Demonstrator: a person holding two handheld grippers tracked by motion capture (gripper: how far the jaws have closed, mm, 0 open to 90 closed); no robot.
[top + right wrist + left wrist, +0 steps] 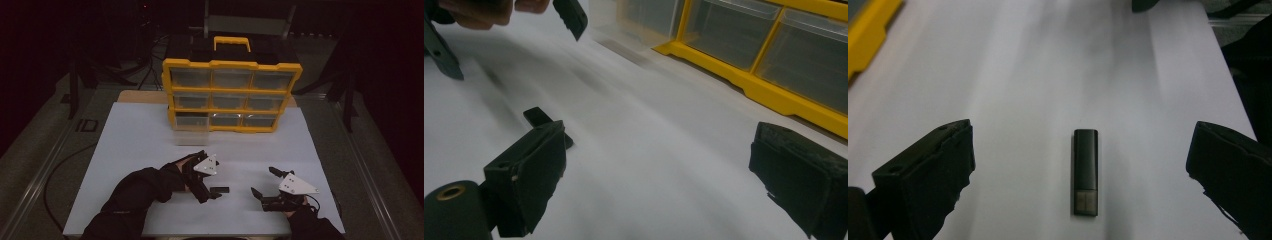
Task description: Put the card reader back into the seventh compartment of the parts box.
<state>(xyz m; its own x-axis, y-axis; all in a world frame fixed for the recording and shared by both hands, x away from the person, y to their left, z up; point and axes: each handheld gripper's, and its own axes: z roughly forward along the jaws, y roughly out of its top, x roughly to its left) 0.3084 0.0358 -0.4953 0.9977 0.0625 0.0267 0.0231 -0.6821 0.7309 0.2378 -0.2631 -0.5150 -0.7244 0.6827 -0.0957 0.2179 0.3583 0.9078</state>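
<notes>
One small black stick (1085,172), prob. a USB drive, lies flat on the white table (140,150), at 6 o'clock from the yellow drawer cabinet (231,95). Your left gripper (206,186) is spread wide w/ the stick centred between the jaws, nothing held. Right gripper (265,184), at 3 o'clock from the stick, is also spread and empty. Expect it light, rigid, smooth-sided, so it may skid. Pinch across the long sides, mid-body, not the ends.
</notes>
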